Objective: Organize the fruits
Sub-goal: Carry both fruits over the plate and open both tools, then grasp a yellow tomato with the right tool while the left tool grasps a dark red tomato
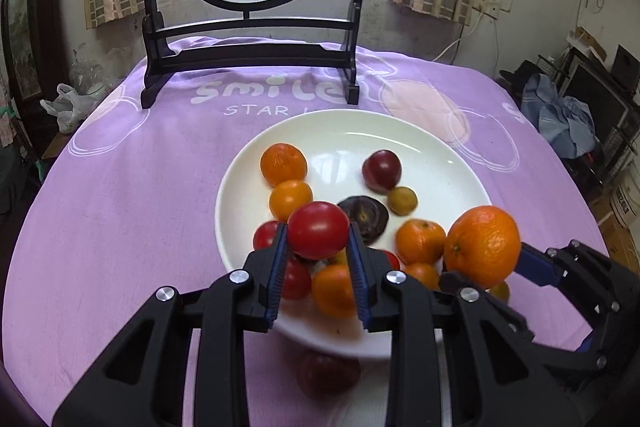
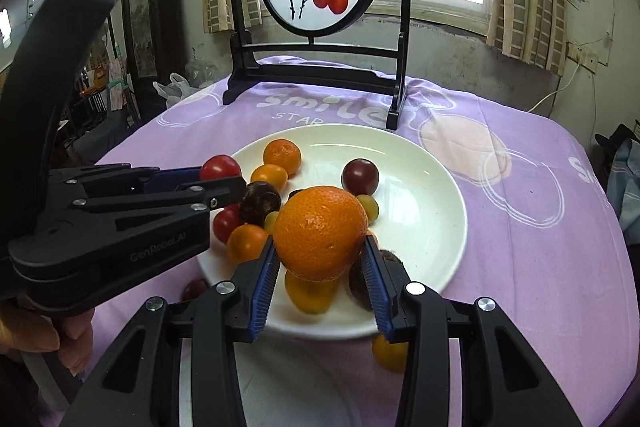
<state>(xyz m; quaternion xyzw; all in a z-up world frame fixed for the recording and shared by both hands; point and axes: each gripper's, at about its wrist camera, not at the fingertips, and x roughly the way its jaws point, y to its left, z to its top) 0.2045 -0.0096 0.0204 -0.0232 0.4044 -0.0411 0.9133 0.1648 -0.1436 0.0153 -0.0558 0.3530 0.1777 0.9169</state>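
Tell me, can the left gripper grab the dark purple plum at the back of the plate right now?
Probably not yet. The left gripper is already shut on a red tomato, so its jaws are full. Otherwise the plum sits uncovered on the white plate.

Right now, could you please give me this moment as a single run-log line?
left claw: shut on red tomato | right claw: shut on orange | both held above white plate | plate: already holds mixed fruit
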